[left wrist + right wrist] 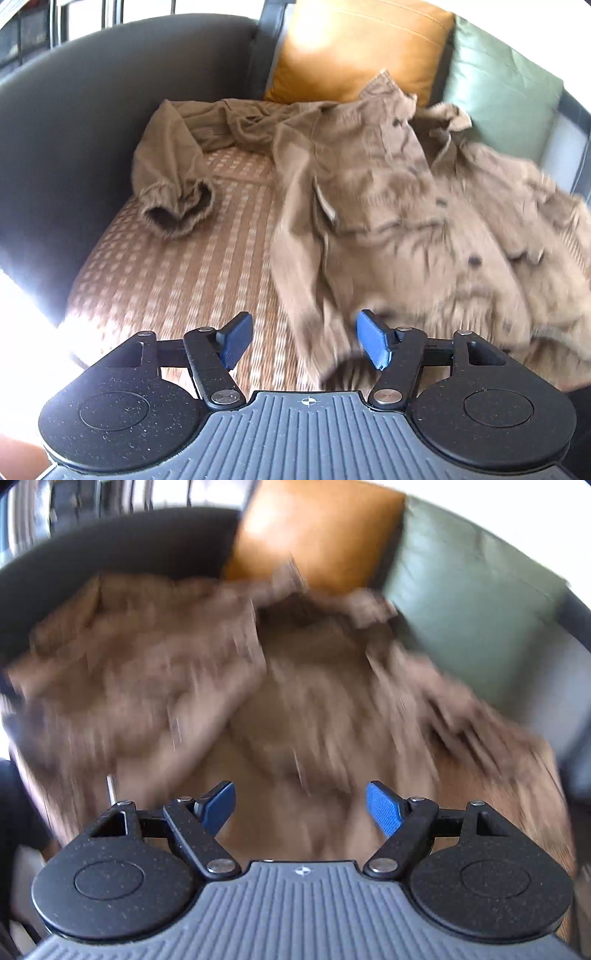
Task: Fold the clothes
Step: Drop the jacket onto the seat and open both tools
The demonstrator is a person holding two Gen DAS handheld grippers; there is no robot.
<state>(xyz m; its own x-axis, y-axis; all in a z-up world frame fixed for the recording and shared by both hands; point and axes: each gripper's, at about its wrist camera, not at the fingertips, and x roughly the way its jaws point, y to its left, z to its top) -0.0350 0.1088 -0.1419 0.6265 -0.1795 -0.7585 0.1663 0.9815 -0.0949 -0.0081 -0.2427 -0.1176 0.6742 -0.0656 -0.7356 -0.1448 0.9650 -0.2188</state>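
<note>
A tan corduroy jacket [388,206] with dark buttons lies rumpled on the sofa seat, front side up. One sleeve with an elastic cuff [173,210] stretches out to the left. My left gripper [304,341] stands open just above the jacket's near hem, nothing between its blue pads. In the right wrist view the same jacket [295,701] fills the frame, heavily blurred. My right gripper [301,808] is open over the jacket's lower part, holding nothing.
The seat is covered by a woven brown mat [177,288]. A dark leather armrest [74,147] curves round the left. An orange cushion [362,48] and a green cushion [506,96] lean at the back.
</note>
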